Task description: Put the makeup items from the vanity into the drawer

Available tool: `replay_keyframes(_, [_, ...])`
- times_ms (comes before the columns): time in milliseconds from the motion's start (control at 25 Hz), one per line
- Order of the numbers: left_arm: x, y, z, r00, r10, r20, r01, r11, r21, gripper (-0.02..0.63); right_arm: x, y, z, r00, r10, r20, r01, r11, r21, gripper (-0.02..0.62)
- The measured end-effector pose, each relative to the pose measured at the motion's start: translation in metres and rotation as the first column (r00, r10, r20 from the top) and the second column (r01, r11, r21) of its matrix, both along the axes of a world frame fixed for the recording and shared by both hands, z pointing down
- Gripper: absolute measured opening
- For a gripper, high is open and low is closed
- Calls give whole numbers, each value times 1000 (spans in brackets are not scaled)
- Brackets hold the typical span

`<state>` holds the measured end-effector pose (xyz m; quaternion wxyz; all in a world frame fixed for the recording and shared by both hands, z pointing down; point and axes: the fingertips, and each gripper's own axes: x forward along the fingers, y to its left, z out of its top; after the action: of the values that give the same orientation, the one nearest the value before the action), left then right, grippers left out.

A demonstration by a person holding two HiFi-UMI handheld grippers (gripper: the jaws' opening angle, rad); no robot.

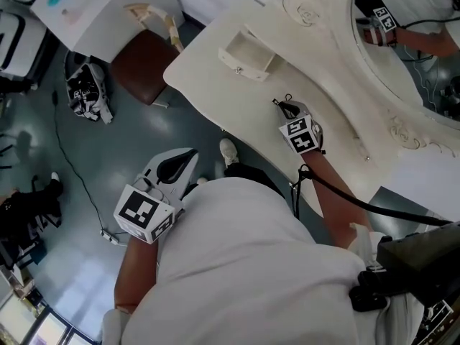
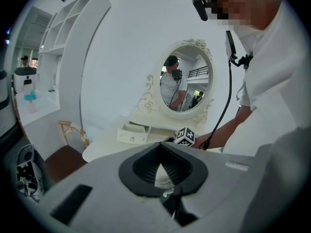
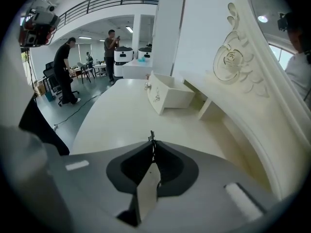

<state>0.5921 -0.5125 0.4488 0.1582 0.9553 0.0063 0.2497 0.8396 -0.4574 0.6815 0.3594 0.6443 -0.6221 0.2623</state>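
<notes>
Our right gripper, jaws together and holding nothing, hangs over the cream wooden vanity. On it, the small cream drawer stands open, near the oval mirror. Our left gripper, jaws together too, hangs over the grey floor.

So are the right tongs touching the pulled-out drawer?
Apart. The right gripper view shows a stretch of bare vanity top between the right tongs and the drawer. The head view shows the same gap.

Cream vanity; brown stool
</notes>
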Motion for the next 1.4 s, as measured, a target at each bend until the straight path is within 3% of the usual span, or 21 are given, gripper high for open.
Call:
replay_keyframes(360, [9, 0, 1, 1000, -10, -6, 10, 1000, 2, 3, -6, -7, -42, 996, -76, 40, 74, 996, 48, 14])
replay_keyframes(760, [11, -11, -2, 999, -50, -19, 51, 999, 12, 3, -1, -81, -117, 984, -170, 47, 159, 972, 175, 14])
replay_keyframes(1120, [-5, -38, -3, 989, -150, -10, 150, 989, 14, 3, 1, -158, -104, 969, -243, 53, 231, 959, 164, 14])
replay_keyframes(1400, [-14, -53, 1, 977, -211, 5, 211, 977, 4, 3, 13, -195, -73, 969, -225, 101, 214, 971, 111, 14])
